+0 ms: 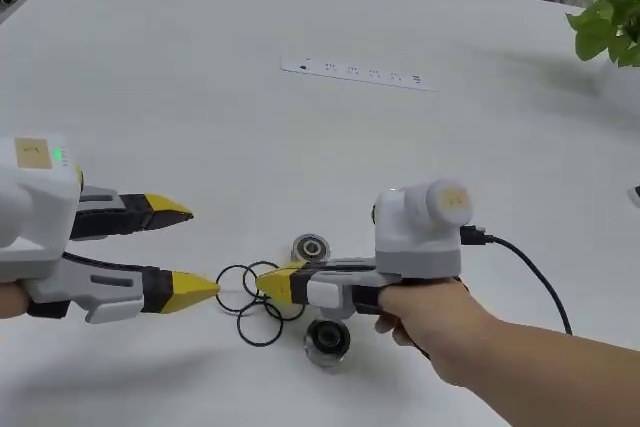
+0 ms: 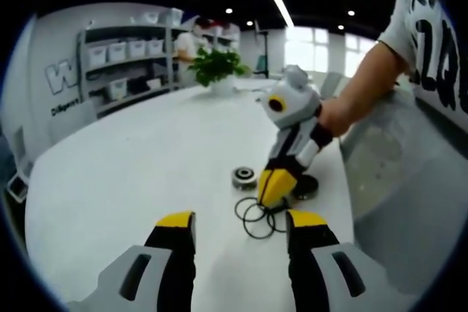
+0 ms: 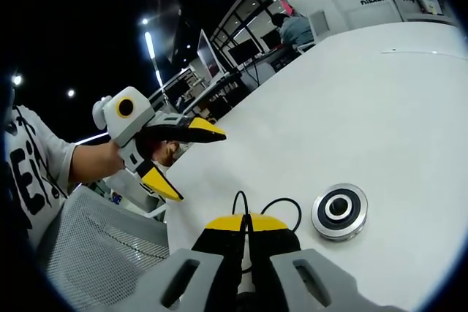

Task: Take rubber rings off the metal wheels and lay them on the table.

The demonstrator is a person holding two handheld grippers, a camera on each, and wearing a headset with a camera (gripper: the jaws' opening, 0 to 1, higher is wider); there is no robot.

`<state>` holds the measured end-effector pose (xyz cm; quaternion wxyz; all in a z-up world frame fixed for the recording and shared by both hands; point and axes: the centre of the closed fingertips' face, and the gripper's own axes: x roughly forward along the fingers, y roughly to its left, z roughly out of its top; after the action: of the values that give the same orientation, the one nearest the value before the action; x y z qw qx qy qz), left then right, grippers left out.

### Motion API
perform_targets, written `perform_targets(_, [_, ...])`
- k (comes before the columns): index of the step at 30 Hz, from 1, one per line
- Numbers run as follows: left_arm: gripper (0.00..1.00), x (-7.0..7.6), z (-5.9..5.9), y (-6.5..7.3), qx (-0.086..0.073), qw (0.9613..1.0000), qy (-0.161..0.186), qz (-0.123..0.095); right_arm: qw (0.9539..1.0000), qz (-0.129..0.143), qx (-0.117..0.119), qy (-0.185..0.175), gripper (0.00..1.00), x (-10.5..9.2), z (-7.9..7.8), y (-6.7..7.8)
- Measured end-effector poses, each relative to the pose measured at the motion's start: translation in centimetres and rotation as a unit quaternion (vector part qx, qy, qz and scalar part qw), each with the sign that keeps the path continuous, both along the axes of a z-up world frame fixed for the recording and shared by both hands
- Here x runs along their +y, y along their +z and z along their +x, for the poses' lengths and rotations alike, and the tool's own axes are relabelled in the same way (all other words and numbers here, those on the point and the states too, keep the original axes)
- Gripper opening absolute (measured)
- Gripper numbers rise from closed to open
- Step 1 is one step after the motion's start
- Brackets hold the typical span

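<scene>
**Right gripper clamped on a ring, left gripper open**

- Right gripper: yellow tips pressed together low over the bench. The right gripper view shows a thin black ring coming up from between the closed tips, so it is pinching that ring.
- A hand holds this gripper, and a black cable runs off behind it toward the right edge.
- Left gripper: jaws spread wide with nothing between them. It sits just left of the rings with its tips pointed at them. I can't tell whether the lower tip touches a ring.
- Rings: a few black loops overlap flat on the bench, on the side nearest the person. They lie between the two grippers' tips. The left gripper view has them just ahead of its own jaws, under the right gripper's tip.
- Wheel: silver with a dark hub, lying flat just beyond the right gripper on the far side and close to the rings. The right gripper view shows it beside the closed tips.
- Second wheel: darker, lying just on the near side of the right gripper. I can't tell whether it carries a ring.
- Power strip: white, well apart from the work, toward the far edge.
- Plant: at the far right corner.
</scene>
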<state>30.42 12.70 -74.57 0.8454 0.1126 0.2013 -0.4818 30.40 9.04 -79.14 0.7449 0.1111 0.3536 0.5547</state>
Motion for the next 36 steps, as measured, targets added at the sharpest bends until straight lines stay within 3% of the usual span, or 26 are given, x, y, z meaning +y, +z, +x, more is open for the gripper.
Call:
perform_targets(17, [0.5, -0.06, -0.35, -0.36, 0.008, 1.0, 0.001, -0.002, 0.9999, -0.012, -0.001, -0.007, 0.0, -0.1, 0.43, -0.76])
perform_targets(36, [0.5, -0.06, -0.44, -0.31, 0.008, 1.0, 0.0, 0.004, 0.9994, -0.027, -0.021, -0.004, 0.06, 0.03, 0.79, -0.99])
